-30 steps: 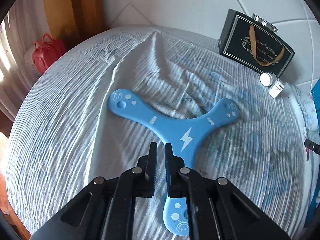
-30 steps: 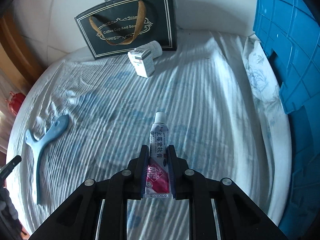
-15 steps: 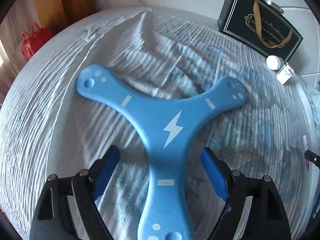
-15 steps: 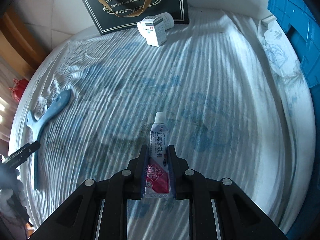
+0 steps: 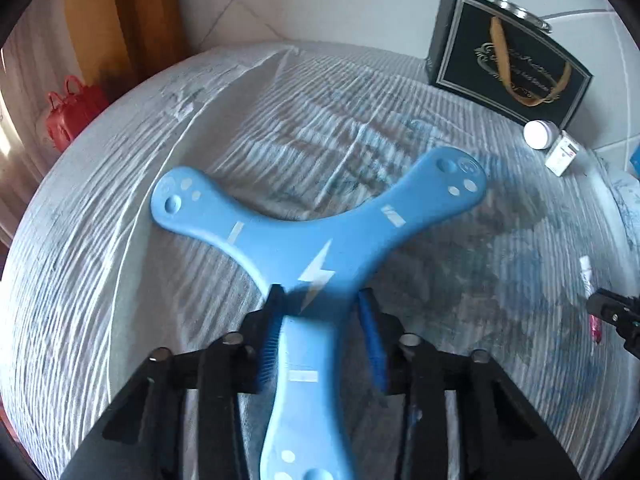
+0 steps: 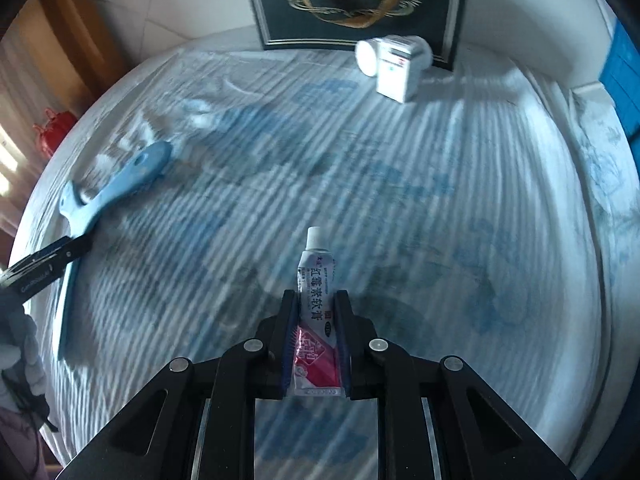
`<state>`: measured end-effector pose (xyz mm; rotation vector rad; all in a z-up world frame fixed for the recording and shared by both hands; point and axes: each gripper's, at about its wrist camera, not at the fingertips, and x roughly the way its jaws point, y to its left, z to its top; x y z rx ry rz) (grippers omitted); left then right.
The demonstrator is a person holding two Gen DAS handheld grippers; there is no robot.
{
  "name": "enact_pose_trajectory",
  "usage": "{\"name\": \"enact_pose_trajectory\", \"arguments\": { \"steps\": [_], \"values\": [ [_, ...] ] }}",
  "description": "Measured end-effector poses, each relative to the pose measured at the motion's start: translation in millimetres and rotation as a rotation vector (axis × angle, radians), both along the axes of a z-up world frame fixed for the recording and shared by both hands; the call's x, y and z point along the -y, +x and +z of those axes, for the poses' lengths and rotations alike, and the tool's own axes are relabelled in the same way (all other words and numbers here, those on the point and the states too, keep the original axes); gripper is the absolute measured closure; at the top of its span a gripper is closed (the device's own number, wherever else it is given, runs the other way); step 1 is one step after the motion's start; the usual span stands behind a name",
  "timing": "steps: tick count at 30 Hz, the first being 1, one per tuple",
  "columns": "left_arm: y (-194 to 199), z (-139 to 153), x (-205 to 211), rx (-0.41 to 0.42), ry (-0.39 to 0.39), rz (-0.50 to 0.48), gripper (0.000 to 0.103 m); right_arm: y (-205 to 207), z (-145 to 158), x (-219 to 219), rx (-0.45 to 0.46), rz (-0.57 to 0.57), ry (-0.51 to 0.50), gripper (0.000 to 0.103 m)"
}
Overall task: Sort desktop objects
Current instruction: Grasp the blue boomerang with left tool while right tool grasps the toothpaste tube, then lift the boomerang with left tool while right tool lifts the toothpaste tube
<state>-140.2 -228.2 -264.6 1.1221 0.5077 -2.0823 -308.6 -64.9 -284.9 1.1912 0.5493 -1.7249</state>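
A blue three-armed boomerang [image 5: 316,252] with a white lightning bolt lies on the striped cloth. My left gripper [image 5: 320,304] is closed around its near arm, blue pads pressed on both edges. The boomerang also shows in the right wrist view [image 6: 120,188], far left. My right gripper [image 6: 316,300] is shut on a white and pink ointment tube [image 6: 316,312], cap pointing forward, held above the cloth. The tube and right gripper also show at the right edge of the left wrist view [image 5: 592,288].
A black gift bag [image 6: 352,0] stands at the back against the wall. A white jar [image 6: 370,58] and a small white box [image 6: 398,76] lie in front of it. A blue crate [image 6: 620,68] is at the right. A red bag [image 5: 72,110] sits beyond the left edge.
My left gripper opened wide, moved down over the boomerang's near arm, and has closed onto it. My right gripper has carried the tube forward toward the gift bag.
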Motion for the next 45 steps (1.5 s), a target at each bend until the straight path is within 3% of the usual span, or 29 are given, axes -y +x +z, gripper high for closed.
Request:
{"name": "enact_pose_trajectory", "arguments": {
  "steps": [1, 2, 6, 8, 10, 14, 20, 31, 34, 35, 37, 38, 40, 45],
  "values": [
    [-0.1, 6.3, -4.0, -0.007, -0.016, -0.019, 0.087, 8.4, 4.5, 5.8, -0.002, 0.027, -0.011, 0.085],
    [0.8, 10.1, -5.3, -0.023, -0.005, -0.034, 0.103, 16.6, 8.4, 11.0, -0.006, 0.05, -0.022, 0.085],
    [19.9, 4.5, 13.9, -0.009, 0.013, 0.051, 0.103, 40.2, 21.6, 23.7, -0.006, 0.113, -0.048, 0.085],
    [36.6, -4.3, 27.2, -0.002, 0.062, 0.09, 0.103, 47.9, 24.8, 25.0, 0.003, 0.135, -0.053, 0.085],
    [48.8, -0.7, 26.4, -0.036, 0.082, 0.087, 0.103, 53.9, 25.9, 24.9, 0.0, 0.152, -0.053, 0.085],
    [41.0, 8.5, 3.7, -0.025, 0.06, 0.024, 0.103, 57.9, 20.9, 27.9, 0.022, 0.15, -0.05, 0.085],
    [14.4, -7.8, -0.6, -0.029, 0.138, 0.001, 0.102, 64.6, 5.9, 37.5, 0.039, 0.168, -0.02, 0.085],
    [30.1, -11.0, -8.5, -0.177, 0.043, -0.056, 0.1, 68.6, -18.0, 40.6, 0.062, 0.166, -0.015, 0.085],
    [34.1, -5.6, -10.8, -0.158, 0.036, -0.028, 0.1, 72.4, -17.4, 37.5, 0.044, 0.159, -0.027, 0.084],
    [36.7, -2.2, -14.6, -0.146, 0.007, -0.019, 0.09, 72.8, -17.3, 36.1, 0.049, 0.153, -0.031, 0.084],
    [44.5, 6.0, -21.5, -0.168, -0.018, -0.023, 0.015, 73.8, -16.8, 31.7, 0.06, 0.141, -0.031, 0.084],
    [47.9, 7.6, -24.1, -0.187, -0.019, -0.03, 0.001, 75.1, -16.2, 29.2, 0.058, 0.139, -0.03, 0.084],
    [48.3, 0.2, -22.9, -0.191, 0.0, -0.031, 0.0, 78.8, -15.3, 25.5, 0.057, 0.141, -0.026, 0.084],
    [38.8, -30.9, -12.5, -0.058, 0.028, 0.058, 0.001, 85.4, -15.8, 21.9, 0.071, 0.135, -0.029, 0.084]
  ]
}}
